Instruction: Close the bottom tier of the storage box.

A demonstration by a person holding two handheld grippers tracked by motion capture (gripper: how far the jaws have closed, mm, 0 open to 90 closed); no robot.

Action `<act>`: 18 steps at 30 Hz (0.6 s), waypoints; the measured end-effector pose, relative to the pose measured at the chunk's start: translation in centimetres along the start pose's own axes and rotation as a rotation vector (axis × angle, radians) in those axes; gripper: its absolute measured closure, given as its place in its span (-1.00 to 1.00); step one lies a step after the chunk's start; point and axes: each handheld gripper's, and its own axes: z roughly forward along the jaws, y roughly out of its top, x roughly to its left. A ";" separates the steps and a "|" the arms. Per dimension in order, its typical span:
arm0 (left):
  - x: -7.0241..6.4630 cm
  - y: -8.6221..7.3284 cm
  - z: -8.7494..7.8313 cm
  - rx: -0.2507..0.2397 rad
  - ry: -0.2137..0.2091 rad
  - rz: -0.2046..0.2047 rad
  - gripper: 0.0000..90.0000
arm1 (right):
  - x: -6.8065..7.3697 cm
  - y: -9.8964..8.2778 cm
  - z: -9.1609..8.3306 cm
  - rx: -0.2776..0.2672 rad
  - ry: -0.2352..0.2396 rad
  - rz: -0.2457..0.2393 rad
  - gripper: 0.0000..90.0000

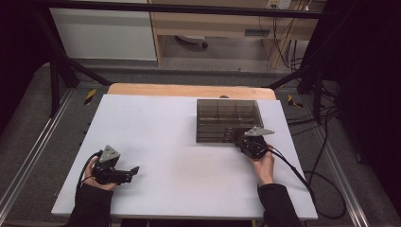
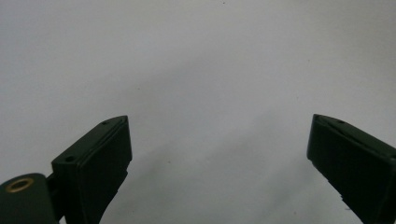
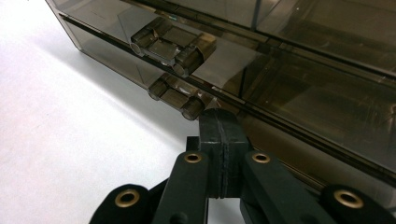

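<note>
— What lies on the table?

— A white board [image 1: 179, 142] covers a wooden tabletop [image 1: 189, 90], and a smoky, see-through plastic compartment box [image 1: 229, 120] sits flat toward two o'clock of the board. Dividers split its inside into cells, and what they hold cannot be made out.

— Any brand, label or writing on it?

— None that can be read. In the right gripper view the box's near wall carries two moulded latches [image 3: 173, 43], one above the other, both clear plastic with no lettering.

— Where is the right gripper?

— The right gripper [image 1: 246, 140] is at the box's five o'clock corner, held by the right hand [image 1: 265, 163], with its cable [image 1: 302, 182] trailing off toward five o'clock. In its own view the two jaws are pressed flat together with nothing between them, the joined tip against the box's near wall just below and to the side of the lower latch [image 3: 180, 99].

— And the left?

— The left gripper [image 1: 134, 170] rests at about eight o'clock of the board, well apart from the box, in the left hand [image 1: 97, 177], pointing toward three o'clock. Its jaws stand wide apart over bare white surface and hold nothing.

— Anything beyond the table?

— Grey floor, a black frame, and loose cables at one o'clock.
</note>
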 end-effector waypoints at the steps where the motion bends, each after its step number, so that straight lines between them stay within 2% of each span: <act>1: 0.0 0.0 0.0 -0.001 0.000 0.000 -0.85 | 0.0 0.0 0.0 0.002 0.000 -0.001 1.00; 6: 0.0 0.0 0.0 -0.002 -0.001 -0.003 -0.85 | 0.4 0.0 -0.8 -0.009 0.017 -0.002 0.93; 11: 0.0 0.0 0.0 -0.002 -0.002 -0.003 -0.85 | 1.2 -0.1 -2.2 -0.023 0.040 0.004 0.71; 13: 0.0 0.0 0.0 -0.002 -0.002 -0.005 -0.85 | 1.5 -0.1 -2.8 -0.025 0.045 0.003 0.53; 15: 0.0 0.0 0.0 -0.003 -0.002 -0.005 -0.85 | 1.7 -0.2 -3.3 -0.036 0.042 0.005 0.23; 18: 0.0 0.0 0.0 -0.003 -0.002 -0.004 -0.85 | 2.2 -0.4 -3.9 -0.051 0.042 0.007 -0.08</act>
